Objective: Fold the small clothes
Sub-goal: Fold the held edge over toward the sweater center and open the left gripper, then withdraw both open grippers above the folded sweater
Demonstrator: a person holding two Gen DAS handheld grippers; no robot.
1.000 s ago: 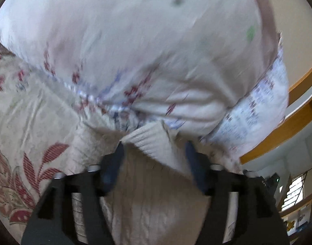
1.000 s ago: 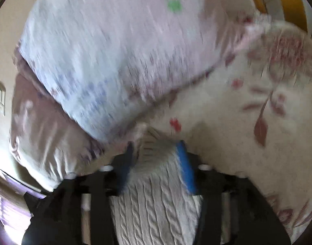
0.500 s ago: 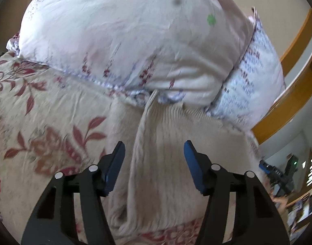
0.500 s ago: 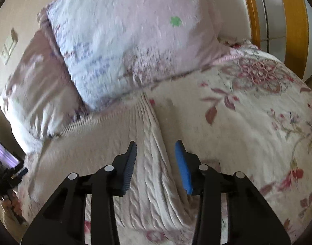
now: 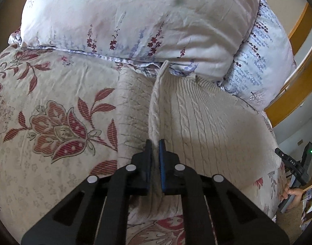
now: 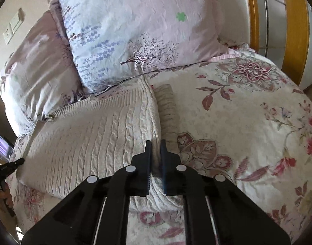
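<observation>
Across the floral bedspread (image 5: 54,94), hard against the pillows, lies the cream cable-knit sweater (image 5: 207,122), its body spread flat and one raised edge running up the middle of each view. Half a second ago both pairs of blue-padded fingers stood spread above the knit; now the left gripper (image 5: 155,145) has pressed together on the upright ridge of fabric along one side, and the right gripper (image 6: 155,145) has likewise pinched the side fold beside the sleeve (image 6: 166,106). With both edges seized, a fold of the sides inward looks ready to begin. Behind rest the pale lavender-print pillow (image 6: 145,30) and the wooden bed frame (image 6: 294,40).
</observation>
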